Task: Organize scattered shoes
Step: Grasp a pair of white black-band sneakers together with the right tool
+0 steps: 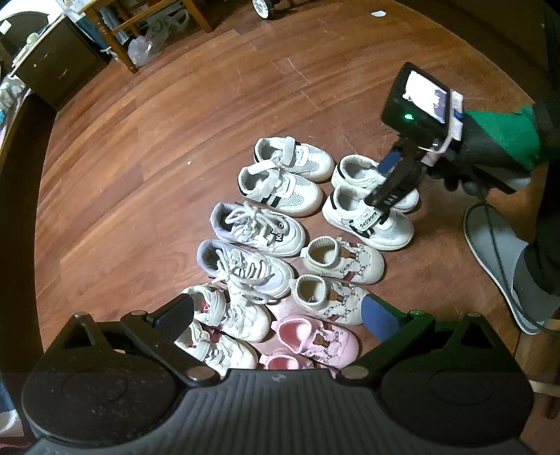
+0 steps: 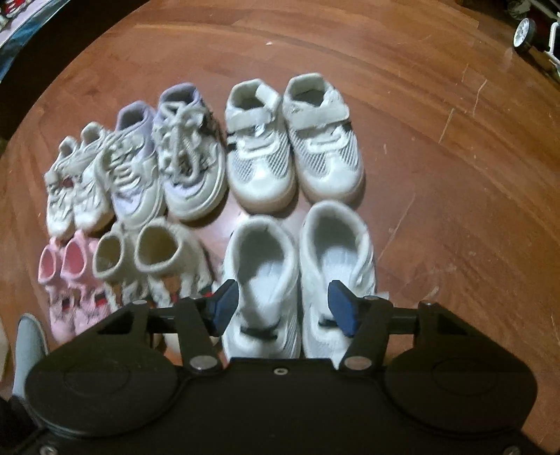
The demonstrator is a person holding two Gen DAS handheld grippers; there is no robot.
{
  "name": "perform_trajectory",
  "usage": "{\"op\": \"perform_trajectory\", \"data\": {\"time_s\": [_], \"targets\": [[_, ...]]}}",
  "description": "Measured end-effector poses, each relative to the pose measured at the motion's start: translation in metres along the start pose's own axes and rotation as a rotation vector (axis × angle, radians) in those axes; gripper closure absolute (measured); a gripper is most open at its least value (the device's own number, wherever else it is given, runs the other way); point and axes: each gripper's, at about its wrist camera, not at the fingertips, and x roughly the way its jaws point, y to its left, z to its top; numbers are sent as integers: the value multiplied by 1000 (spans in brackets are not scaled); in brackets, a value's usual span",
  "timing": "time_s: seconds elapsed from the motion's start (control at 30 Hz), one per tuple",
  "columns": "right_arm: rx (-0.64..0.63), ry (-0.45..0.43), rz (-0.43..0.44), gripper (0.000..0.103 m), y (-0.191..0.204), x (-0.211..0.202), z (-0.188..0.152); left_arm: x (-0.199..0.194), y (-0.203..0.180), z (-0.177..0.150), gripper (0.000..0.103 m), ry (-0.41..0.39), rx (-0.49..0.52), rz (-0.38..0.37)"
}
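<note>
Several pairs of small children's shoes stand in two rows on the wooden floor [image 1: 175, 140]. My right gripper [image 2: 283, 309] hangs open just above the end pair of white strap shoes [image 2: 262, 266], its blue pads [image 2: 224, 308] not pressing on either shoe. From the left wrist view, the right gripper [image 1: 383, 185] sits over that same pair [image 1: 367, 227], held by a gloved hand [image 1: 490, 147]. My left gripper [image 1: 276, 315] is wide open and empty above the pink pair [image 1: 315, 341] at the near end. The bear-patterned pair [image 1: 343, 260] lies between these two pairs.
A foot in a grey slipper [image 1: 497, 252] stands right of the rows, with a cable across it. Wooden chair legs [image 1: 119, 52], a plastic bag [image 1: 140, 49] and a dark cabinet [image 1: 52, 66] are at the far left. A toy's wheel [image 2: 525, 29] is beyond the shoes.
</note>
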Motion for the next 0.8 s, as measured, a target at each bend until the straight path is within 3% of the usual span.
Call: {"op": "perform_trajectory", "data": {"time_s": [0.13,0.27,0.4,0.53,0.67,0.8], "targets": [[-20,21,0,53,9,25,2,1,2,-1,1,4,-11,-6],[-48,52,-2,66,18,53,0,4,5,-3,1,14,-21,-11],[-73,33,14,68,32,71,0,5,8,-2,1,18,-33,-17],[-211,18,-26,68,61,90,-5,6,10,-1,1,16,-37,-18],[-230,3,-18,85,80,92,-15,5,10,1,1,12,-30,-10],[-206,-6,-9,88,98,81,-27,-2,13,7,1,-12,-31,15]]}}
